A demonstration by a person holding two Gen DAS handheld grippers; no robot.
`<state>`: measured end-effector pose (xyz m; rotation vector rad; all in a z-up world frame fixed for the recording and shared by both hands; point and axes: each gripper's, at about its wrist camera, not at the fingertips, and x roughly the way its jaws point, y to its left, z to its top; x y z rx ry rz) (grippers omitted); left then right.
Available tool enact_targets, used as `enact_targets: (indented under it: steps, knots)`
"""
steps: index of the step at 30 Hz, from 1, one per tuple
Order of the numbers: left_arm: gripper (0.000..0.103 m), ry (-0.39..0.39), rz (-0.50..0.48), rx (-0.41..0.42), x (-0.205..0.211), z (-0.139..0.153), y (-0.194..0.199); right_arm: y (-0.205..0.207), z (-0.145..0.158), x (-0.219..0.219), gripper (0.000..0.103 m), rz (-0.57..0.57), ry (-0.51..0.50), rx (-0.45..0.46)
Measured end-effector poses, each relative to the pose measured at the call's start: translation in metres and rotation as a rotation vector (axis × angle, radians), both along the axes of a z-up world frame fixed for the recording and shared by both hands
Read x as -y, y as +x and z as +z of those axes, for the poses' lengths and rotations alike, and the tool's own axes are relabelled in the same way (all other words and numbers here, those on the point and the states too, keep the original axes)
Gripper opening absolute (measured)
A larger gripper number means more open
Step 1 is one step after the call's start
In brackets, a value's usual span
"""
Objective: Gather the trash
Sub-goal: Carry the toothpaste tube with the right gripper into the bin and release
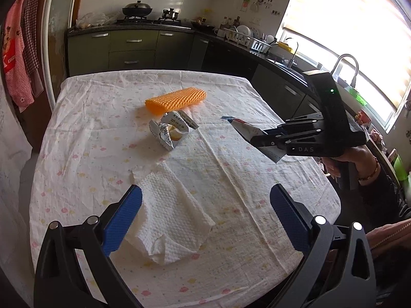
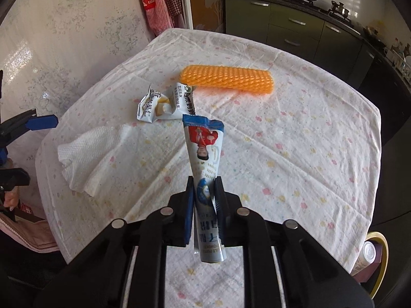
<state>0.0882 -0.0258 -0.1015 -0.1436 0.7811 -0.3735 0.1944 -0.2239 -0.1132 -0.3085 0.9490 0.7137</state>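
The tabletop (image 2: 295, 138) fills my view, draped in a flowered cloth, with three pieces of trash left on it. Largest is the white paper towel (image 1: 172, 220), lying crumpled just ahead of my left tool (image 1: 205, 220), whose blue pads stand wide apart with nothing between them. At about twelve o'clock from the towel, toward the far edge, lies the orange foam net sleeve (image 1: 176, 100), and just on its near side, almost touching it, the torn silver snack wrapper (image 1: 169, 131). Smallest is the blue and white sachet (image 2: 205, 159), which my right tool (image 2: 204, 192) has pinched across its lower half; the pads are nearly together on it, and it stands clear of the cloth, its torn top pointing to twelve o'clock in the right wrist view. I judge the step in hand to be carrying this sachet off to a bin. To do it well I want the pinch kept firm, since the foil looks slippery and thin, and the lift kept clear of the snack wrapper nearby. At four o'clock, off the tabletop's edge, I see a yellow-rimmed container (image 2: 380, 256); I cannot tell whether it is the bin.
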Motion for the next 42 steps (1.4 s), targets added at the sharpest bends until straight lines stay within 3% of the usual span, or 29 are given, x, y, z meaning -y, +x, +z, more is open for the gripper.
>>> enact_targets:
  steps: [6,13,19,24,31,33,36,42]
  knots:
    - [0.098,0.014,-0.023,0.01,0.012,0.003,-0.003,-0.018,0.019,0.04,0.015,-0.098,0.052,0.043]
    - [0.098,0.029,-0.051,0.003,0.026,0.002,-0.003,-0.029,0.035,0.13,0.015,-0.349,0.103,0.089]
    - [0.098,0.041,-0.069,0.002,0.035,0.002,-0.002,-0.026,0.022,0.217,0.015,-0.651,0.045,0.119]
    - [0.098,0.055,-0.083,0.0,0.043,0.002,-0.002,-0.015,-0.004,0.264,0.015,-0.788,0.012,0.075]
    - [0.098,0.075,-0.1,-0.004,0.053,0.002,-0.001,0.002,-0.033,0.293,0.02,-0.884,-0.026,0.038]
    - [0.098,0.08,-0.106,-0.006,0.055,0.001,0.0,0.003,-0.035,0.302,0.029,-0.925,-0.033,0.048]
    - [0.098,0.09,-0.111,-0.006,0.058,0.001,0.0,-0.005,-0.026,0.303,0.035,-0.965,-0.029,0.098]
    - [0.098,0.09,-0.113,-0.022,0.061,-0.003,0.004,-0.042,-0.001,0.255,0.046,-0.867,0.039,0.198]
